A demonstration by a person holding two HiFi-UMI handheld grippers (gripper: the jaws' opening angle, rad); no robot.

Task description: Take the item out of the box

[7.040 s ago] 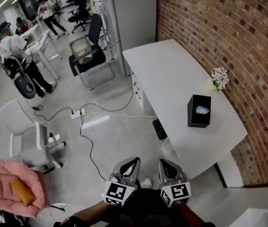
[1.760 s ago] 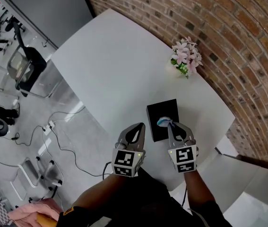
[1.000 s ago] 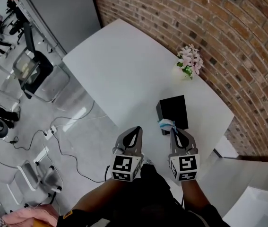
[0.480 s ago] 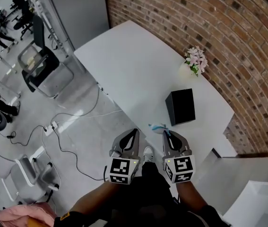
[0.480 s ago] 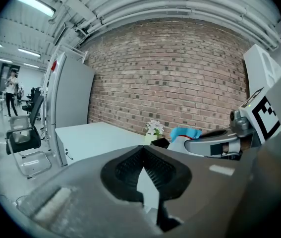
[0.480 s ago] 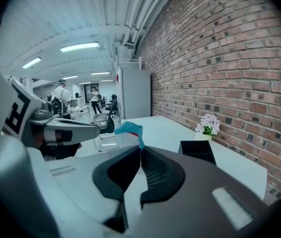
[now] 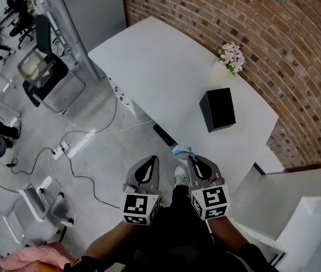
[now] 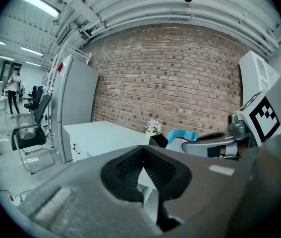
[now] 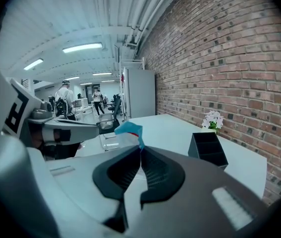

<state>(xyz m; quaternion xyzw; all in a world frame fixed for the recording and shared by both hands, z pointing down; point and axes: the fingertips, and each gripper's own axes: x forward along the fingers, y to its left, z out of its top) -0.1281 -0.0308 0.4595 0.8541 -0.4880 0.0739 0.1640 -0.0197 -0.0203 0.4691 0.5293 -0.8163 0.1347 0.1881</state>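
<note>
The black box [image 7: 219, 109] stands upright on the white table [image 7: 166, 55], open at the top; it also shows in the right gripper view [image 9: 208, 149]. My right gripper [image 7: 189, 158] is shut on a small light-blue packet [image 7: 181, 151] with a red streak, held off the table's near edge over the floor. The packet [image 9: 129, 129] sticks up from the tips of the right gripper [image 9: 140, 150]. My left gripper [image 7: 150, 160] hangs beside it, shut with nothing in it [image 8: 142, 152]. In the left gripper view the packet [image 8: 182, 134] shows to the right.
A small pot of pink flowers [image 7: 230, 56] stands by the brick wall behind the box. Cables and a power strip [image 7: 64, 149] lie on the floor at left. Office chairs [image 7: 44, 72] stand further left. A white unit [image 7: 313, 231] is at lower right.
Both grippers have drawn back from the table toward the floor side. The right gripper has carried the blue packet away from the box, which now lies farther off.
</note>
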